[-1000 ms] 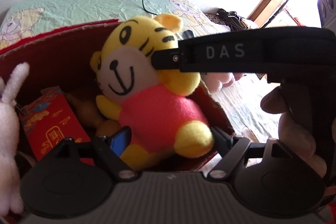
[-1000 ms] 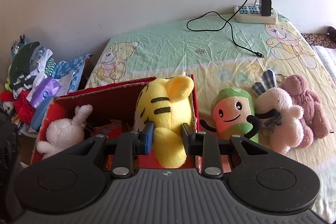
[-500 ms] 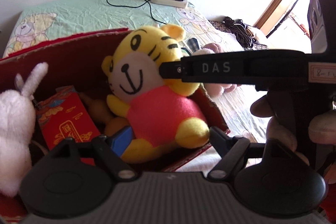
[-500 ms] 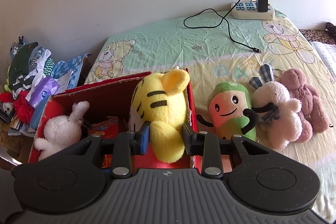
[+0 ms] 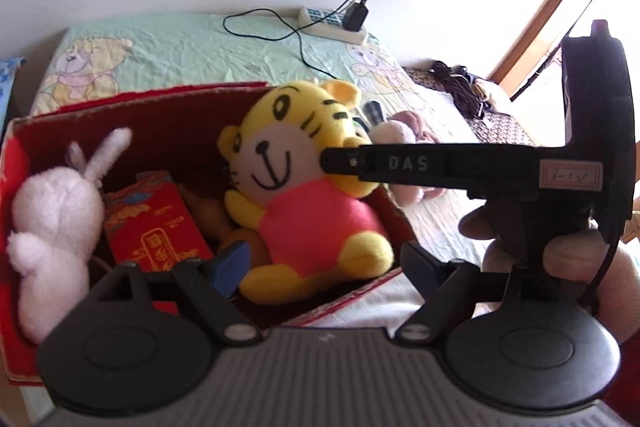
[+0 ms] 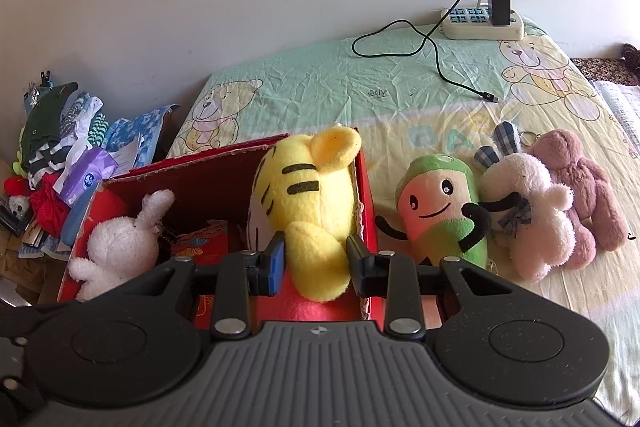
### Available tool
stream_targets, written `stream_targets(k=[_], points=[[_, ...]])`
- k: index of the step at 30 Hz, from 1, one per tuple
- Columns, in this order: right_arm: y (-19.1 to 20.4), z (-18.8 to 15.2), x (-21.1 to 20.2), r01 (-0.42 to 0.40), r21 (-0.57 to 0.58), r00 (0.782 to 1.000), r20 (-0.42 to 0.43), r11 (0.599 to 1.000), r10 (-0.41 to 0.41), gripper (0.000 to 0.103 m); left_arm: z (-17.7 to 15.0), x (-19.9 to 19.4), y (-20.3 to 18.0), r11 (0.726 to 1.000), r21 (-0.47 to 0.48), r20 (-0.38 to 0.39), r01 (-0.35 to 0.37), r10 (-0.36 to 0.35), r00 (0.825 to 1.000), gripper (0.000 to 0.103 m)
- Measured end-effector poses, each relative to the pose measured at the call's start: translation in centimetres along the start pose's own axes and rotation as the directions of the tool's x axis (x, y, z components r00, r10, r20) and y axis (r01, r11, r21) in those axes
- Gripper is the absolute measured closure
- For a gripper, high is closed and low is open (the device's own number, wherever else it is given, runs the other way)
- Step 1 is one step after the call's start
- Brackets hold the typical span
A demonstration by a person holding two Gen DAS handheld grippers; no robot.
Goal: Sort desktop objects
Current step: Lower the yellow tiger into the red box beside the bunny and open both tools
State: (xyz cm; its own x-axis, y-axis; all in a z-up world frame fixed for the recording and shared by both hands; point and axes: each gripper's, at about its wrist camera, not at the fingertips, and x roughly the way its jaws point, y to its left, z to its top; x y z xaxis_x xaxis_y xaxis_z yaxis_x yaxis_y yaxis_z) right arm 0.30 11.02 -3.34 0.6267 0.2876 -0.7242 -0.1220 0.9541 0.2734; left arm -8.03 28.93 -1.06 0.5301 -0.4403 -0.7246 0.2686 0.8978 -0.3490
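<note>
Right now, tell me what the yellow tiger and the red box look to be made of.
Yellow tiger: soft plush fabric, matte and fuzzy, likely stuffed, since its limbs bulge roundly. Red box: probably corrugated cardboard, red-faced; the torn rim shows a brown fluted edge.

Left hand-held gripper [image 5: 324, 261] spread wide and empty; right hand-held gripper [image 6: 316, 259] part-open, gripping nothing.

I read "DAS" in pale letters on the right gripper [image 5: 332, 163], along its black finger. A handwritten paper tag [image 5: 570, 177] further back is illegible. Gold characters on the red envelope [image 5: 158, 227] are too blurred.
</note>
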Motion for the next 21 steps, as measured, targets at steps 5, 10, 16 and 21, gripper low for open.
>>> stream_targets(k=[5, 10, 16, 21], points=[[0.0, -0.1, -0.1, -0.002, 0.002, 1.0, 0.002, 1.0, 0.002, 0.071, -0.2, 0.7, 1.4, 0.997, -0.052, -0.027, -0.064, 0.062, 0.998, 0.02], [0.2, -0.5, -1.1, -0.011, -0.004, 0.999, 0.03, 1.0, 0.011, 0.069, -0.6, 2.3, 1.9, 0.987, -0.068, -0.071, -0.147, 0.142, 0.987, 0.02], [0.5, -0.8, -2.3, -0.038, 0.0, 0.998, 0.049, 0.999, 0.038, 0.066, -0.7, 3.4, 1.9, 0.976, -0.076, -0.111, -0.202, 0.194, 0.975, 0.02], [0.8, -1.3, -2.7, -0.037, -0.006, 0.998, 0.048, 0.999, 0.037, 0.066, -0.7, 4.0, 1.4, 0.966, -0.054, -0.127, -0.254, 0.246, 0.961, 0.018]])
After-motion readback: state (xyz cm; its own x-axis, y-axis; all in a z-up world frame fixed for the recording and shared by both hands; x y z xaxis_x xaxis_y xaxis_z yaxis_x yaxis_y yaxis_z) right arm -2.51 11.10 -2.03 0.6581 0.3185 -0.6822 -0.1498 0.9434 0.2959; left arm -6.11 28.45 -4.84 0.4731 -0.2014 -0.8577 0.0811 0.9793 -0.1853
